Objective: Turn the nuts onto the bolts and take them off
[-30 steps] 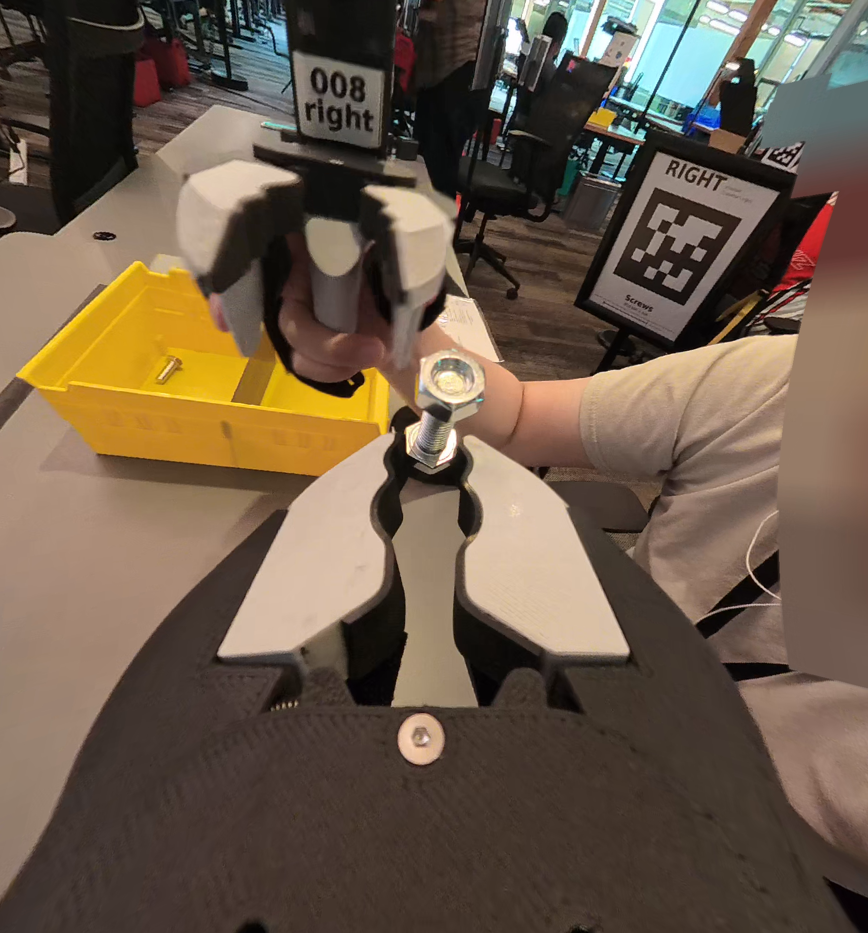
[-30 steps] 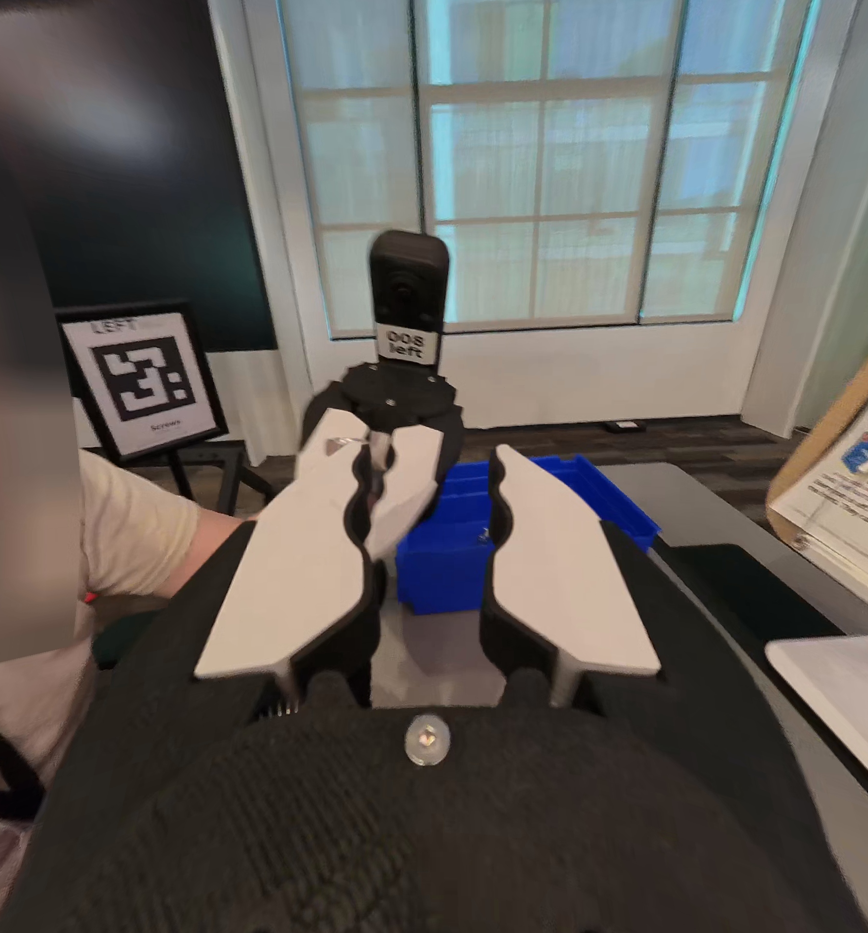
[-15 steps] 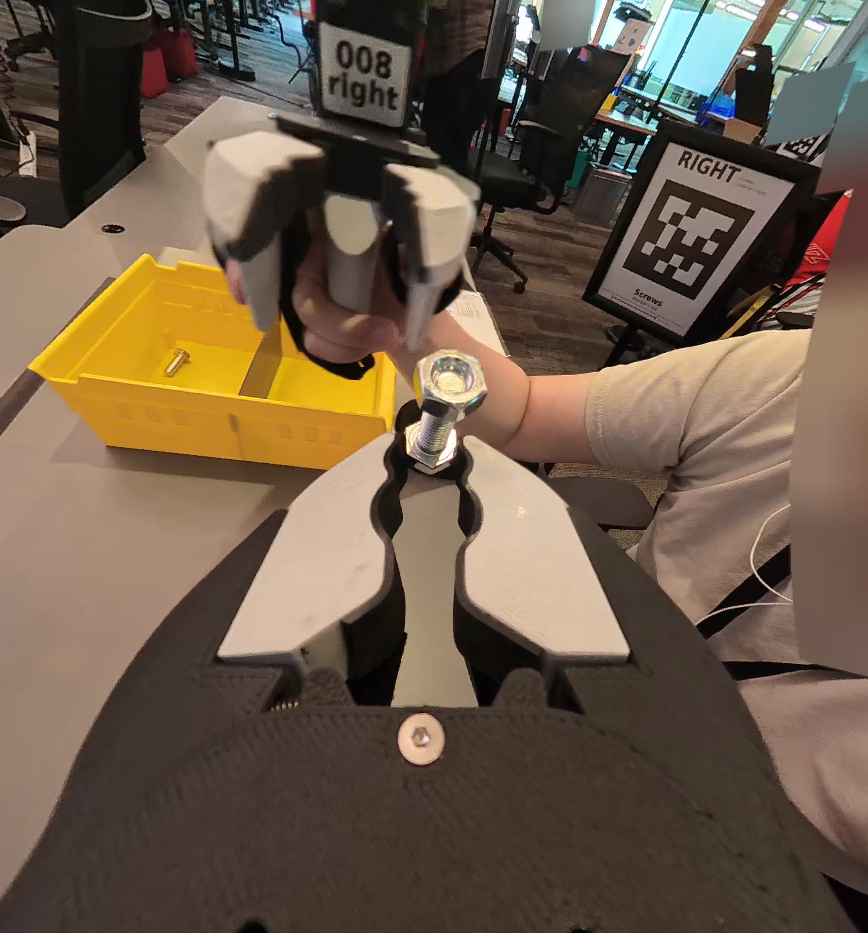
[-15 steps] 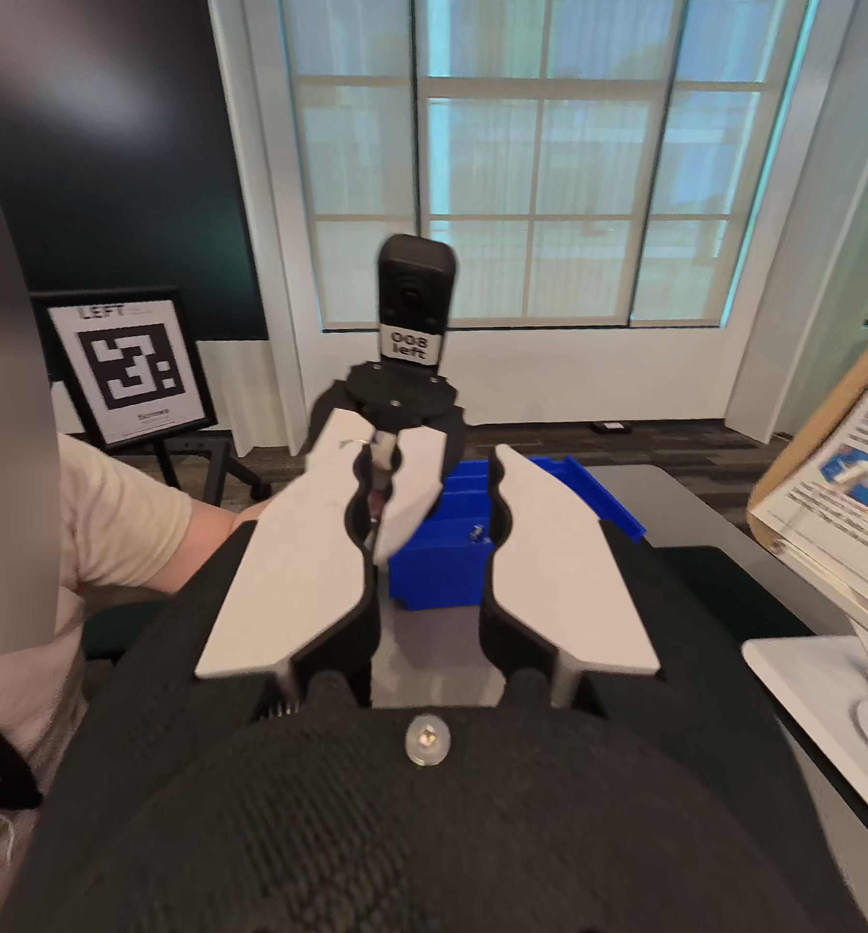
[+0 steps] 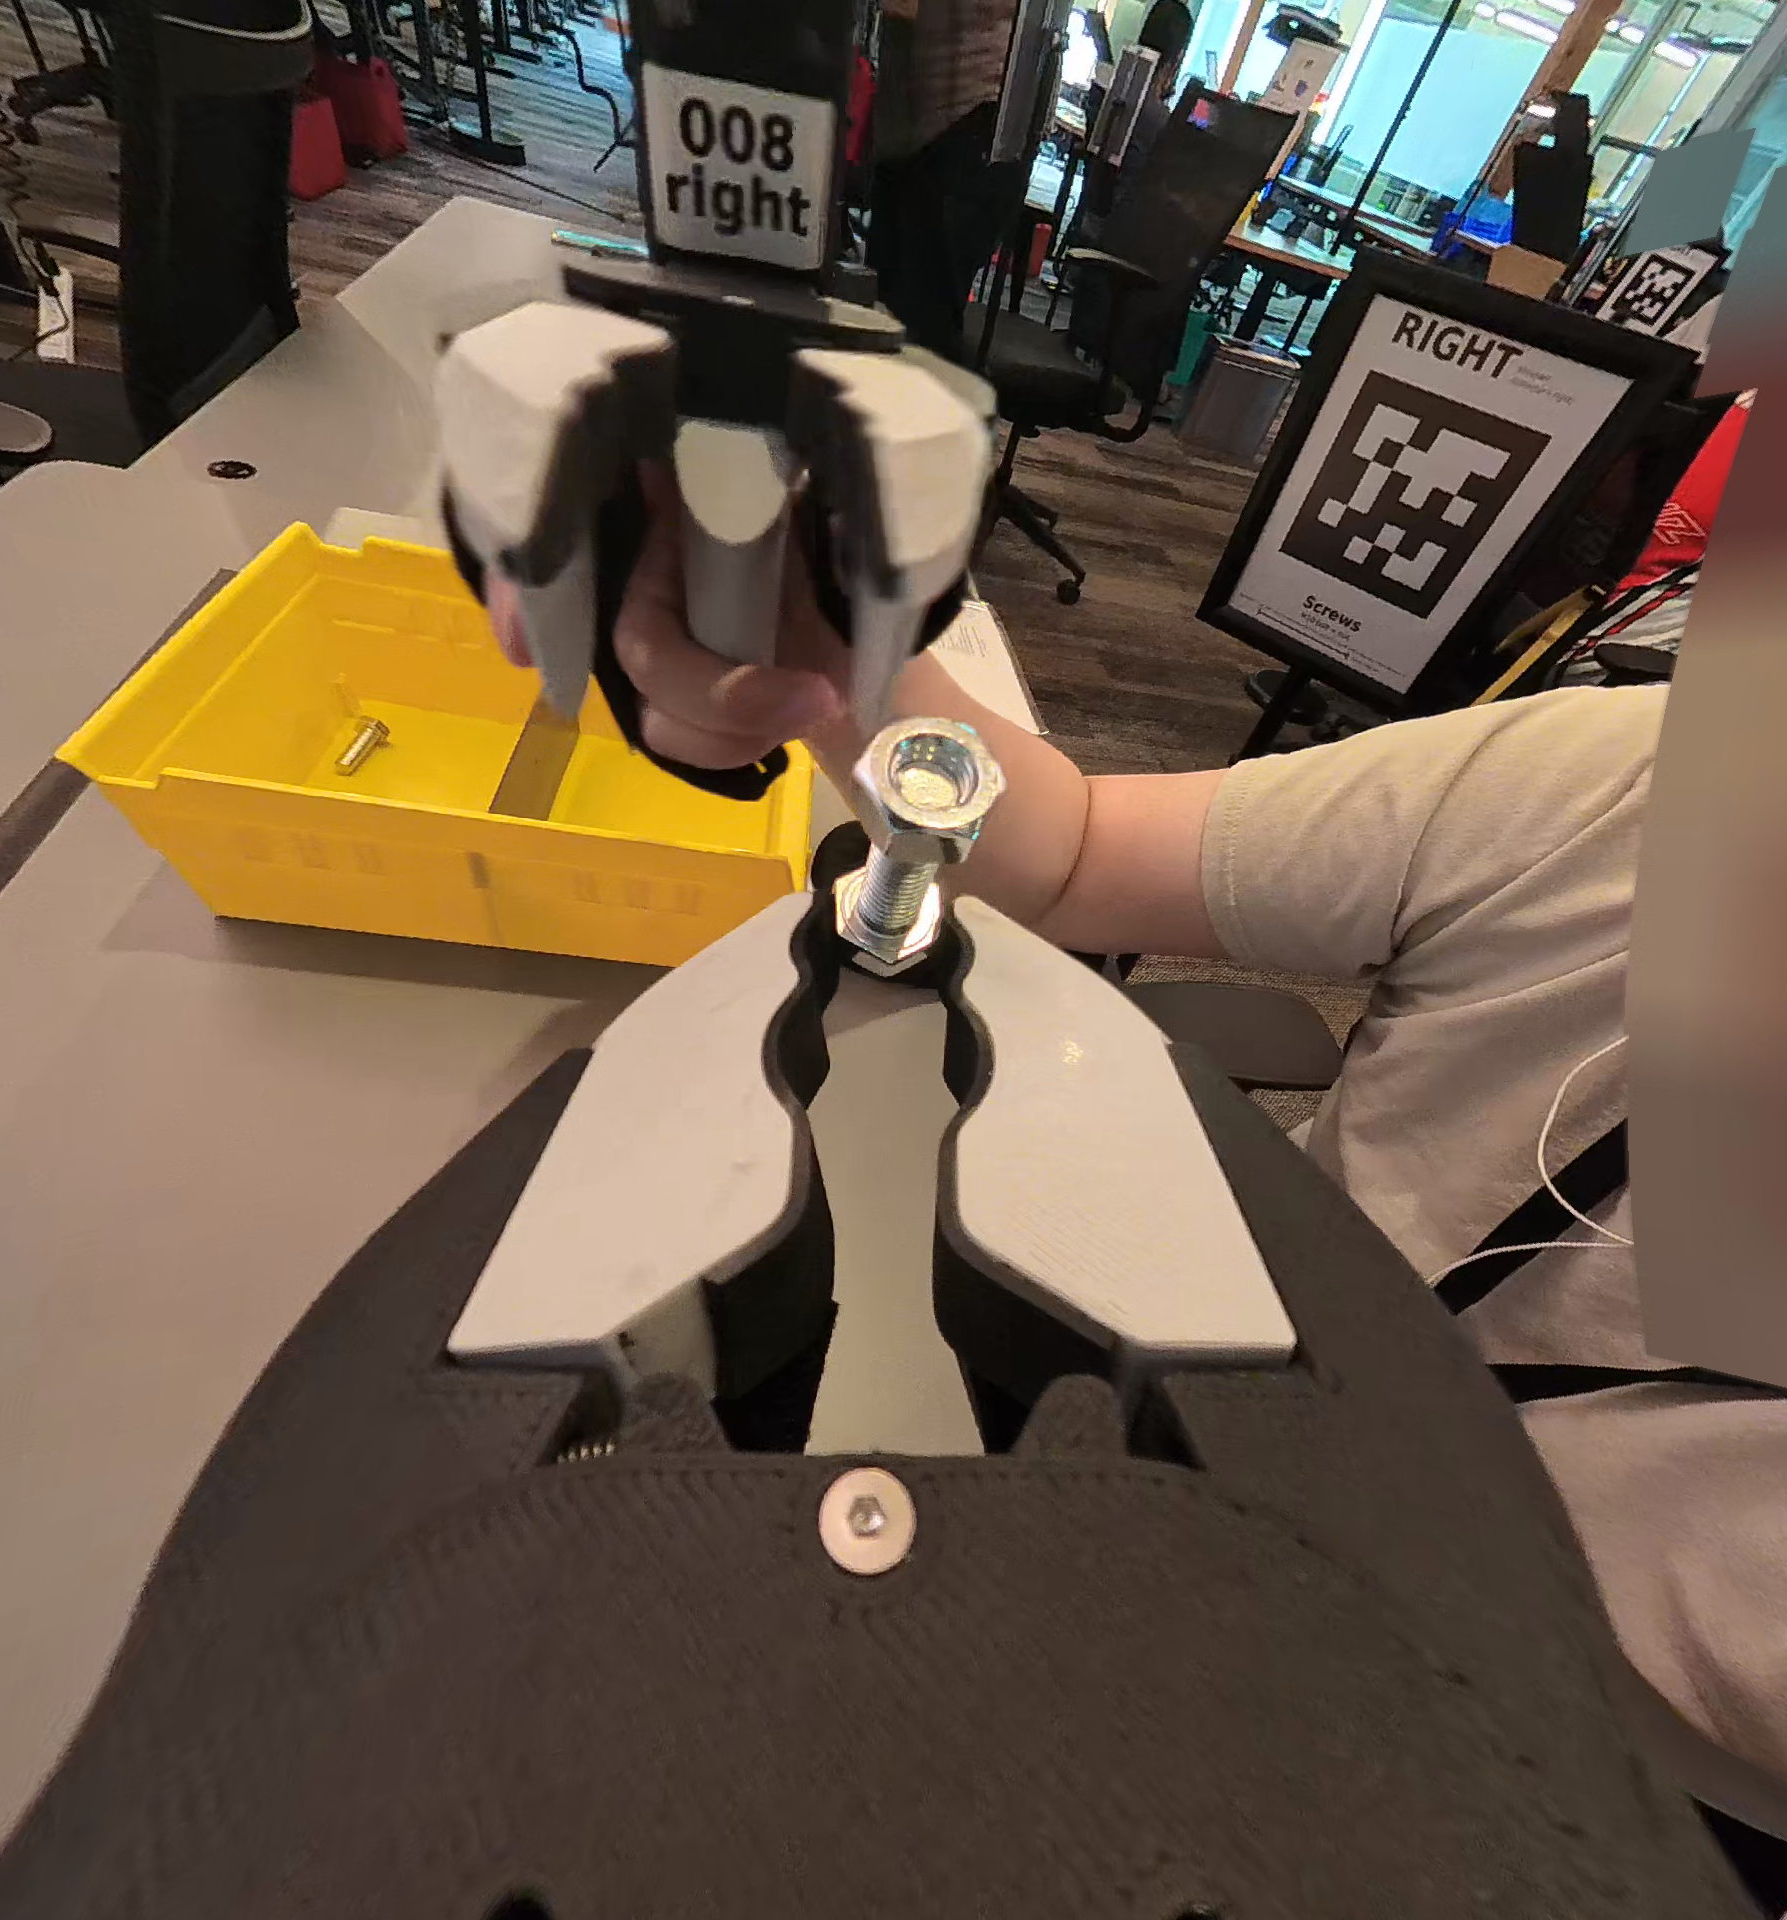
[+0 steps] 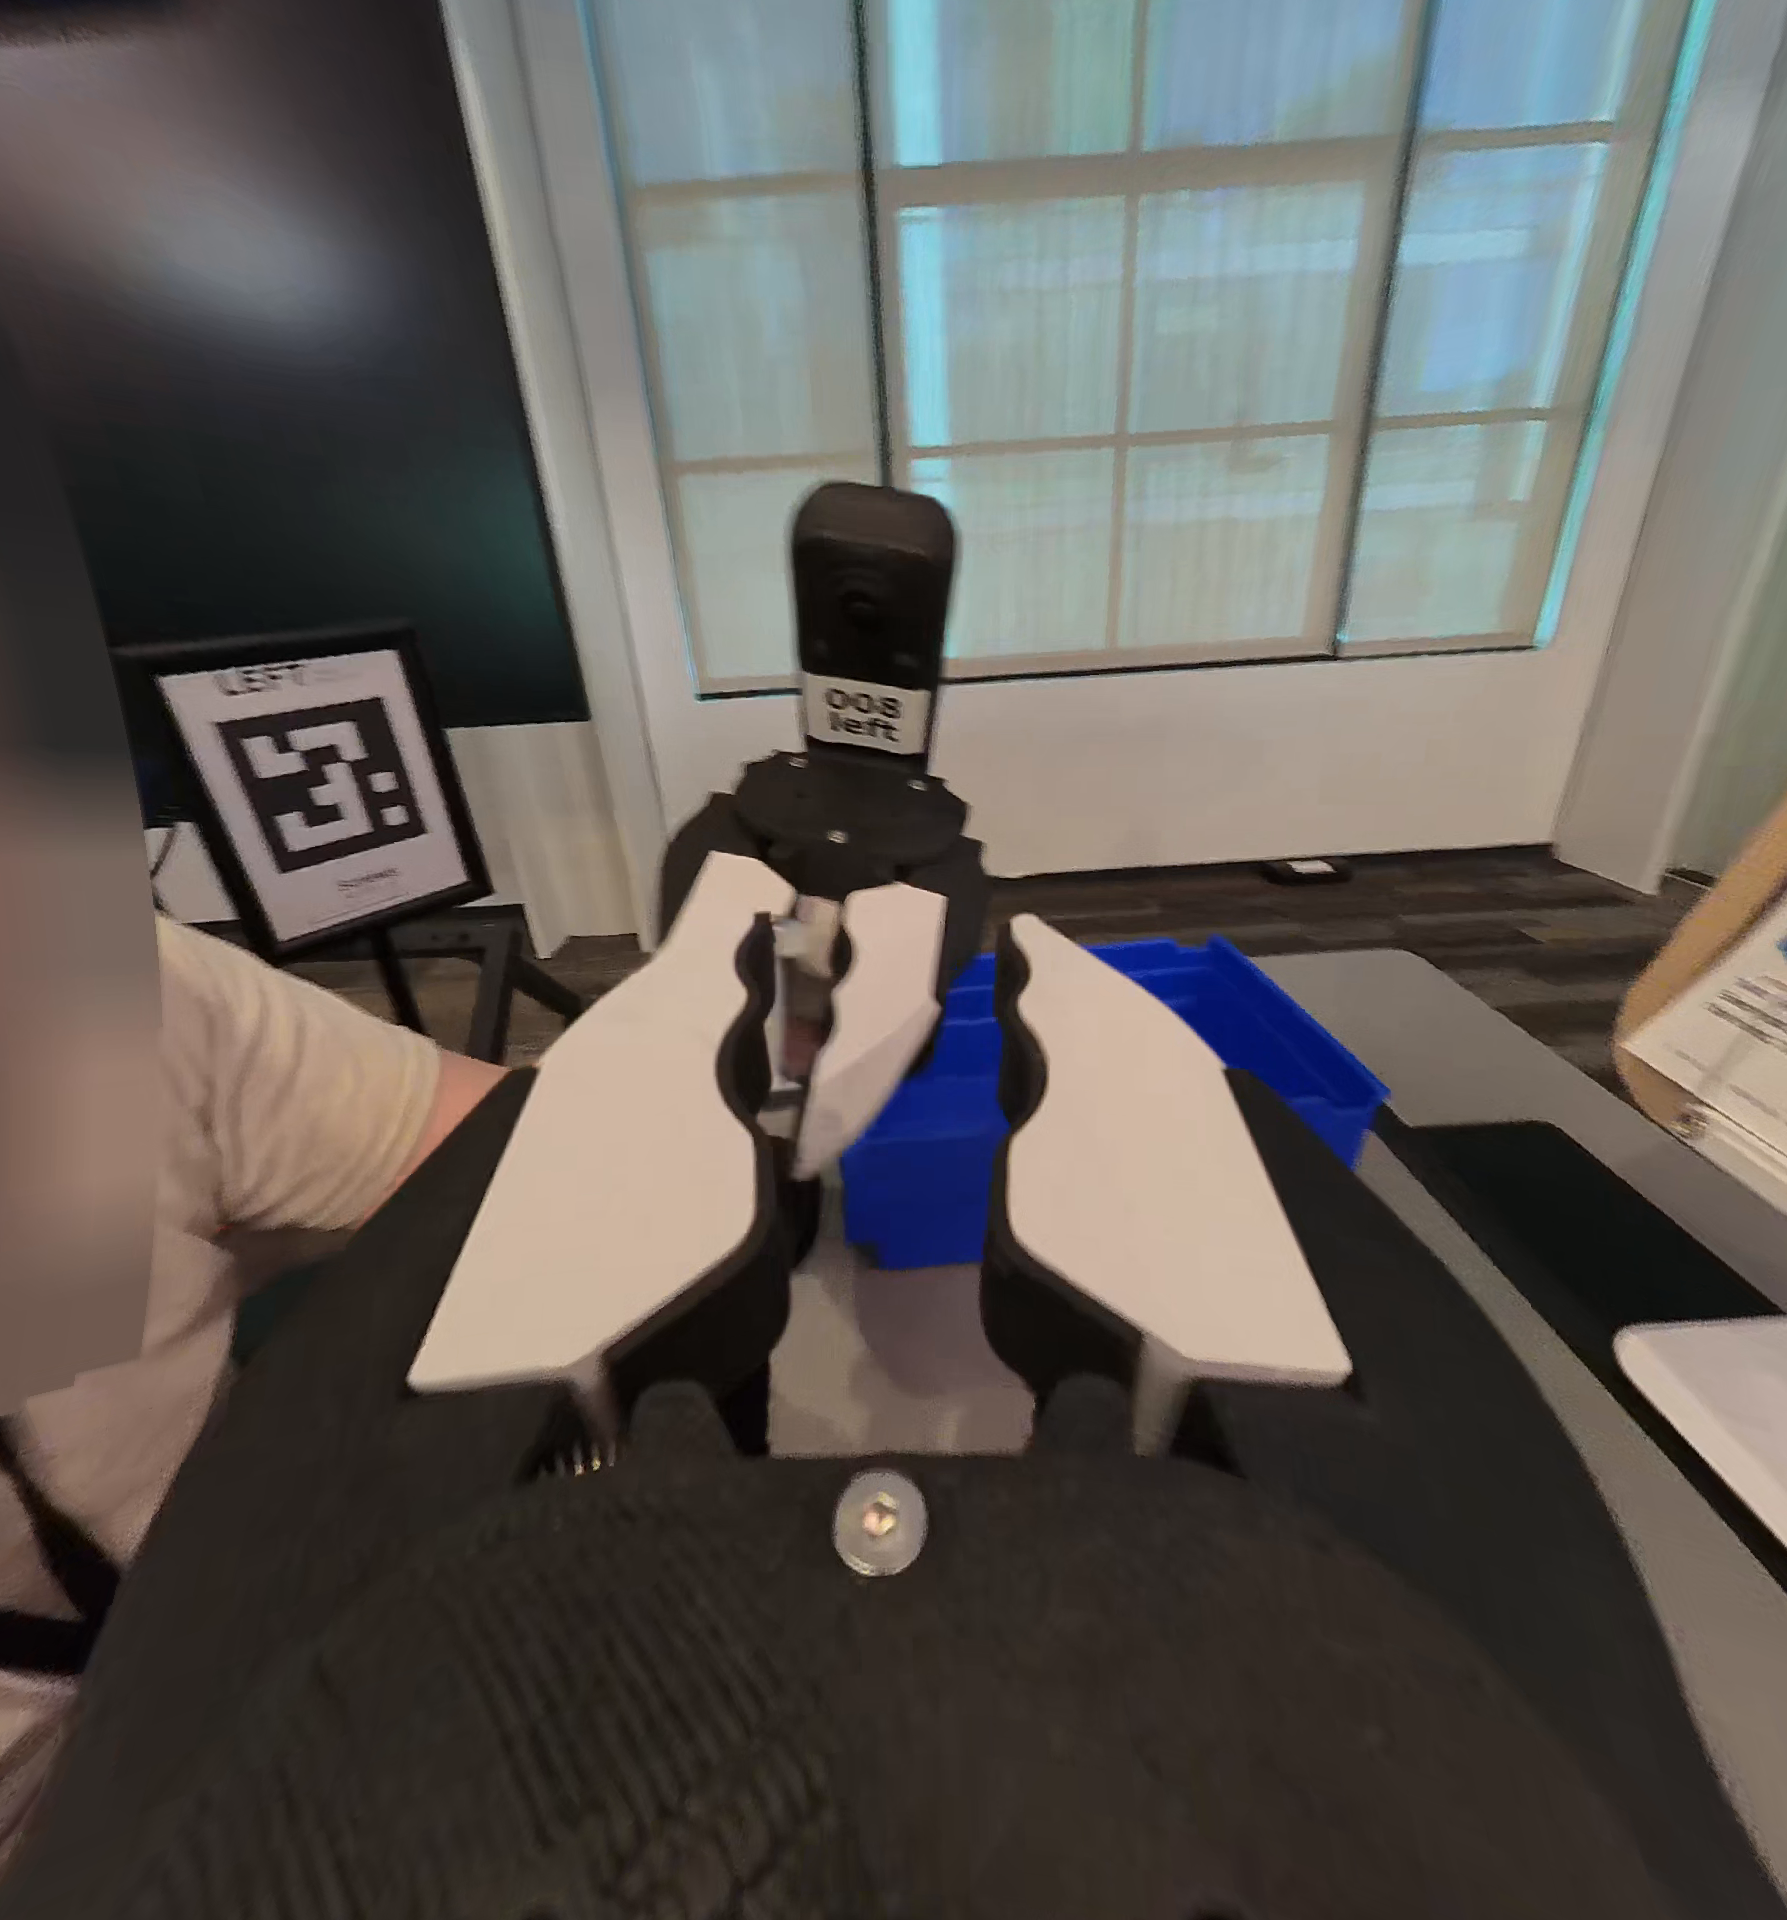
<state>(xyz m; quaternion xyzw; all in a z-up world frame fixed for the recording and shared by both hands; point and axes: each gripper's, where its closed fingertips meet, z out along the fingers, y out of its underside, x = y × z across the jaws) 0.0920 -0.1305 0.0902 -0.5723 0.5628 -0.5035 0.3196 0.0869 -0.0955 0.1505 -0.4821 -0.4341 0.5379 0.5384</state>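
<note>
My left gripper [image 5: 884, 935] is shut on the lower hex end of a silver bolt [image 5: 894, 883] that points up and away from it. A silver nut [image 5: 925, 795] sits on the bolt's upper end. My right gripper [image 5: 717, 707] faces the left one, open and empty, with its fingertips just above and left of the nut. In the right wrist view my right gripper [image 6: 884, 935] is open, and the left gripper's fingers [image 6: 873, 1023] show between and behind its fingers. The bolt there is blurred.
A yellow bin [image 5: 432, 862] stands on the grey table [image 5: 141, 1143] behind the grippers, with one small bolt [image 5: 361, 745] in it. A blue bin [image 6: 1128, 1070] stands behind the left gripper. Marker signs [image 5: 1419, 499] [image 6: 317, 790] stand beside the table. A person's arm [image 5: 1128, 842] reaches in. The tips of one gripper are about 6 cm away from the tips of the other.
The right gripper has come closer to the left gripper and the nut, still open. The left gripper has kept its hold on the bolt.
</note>
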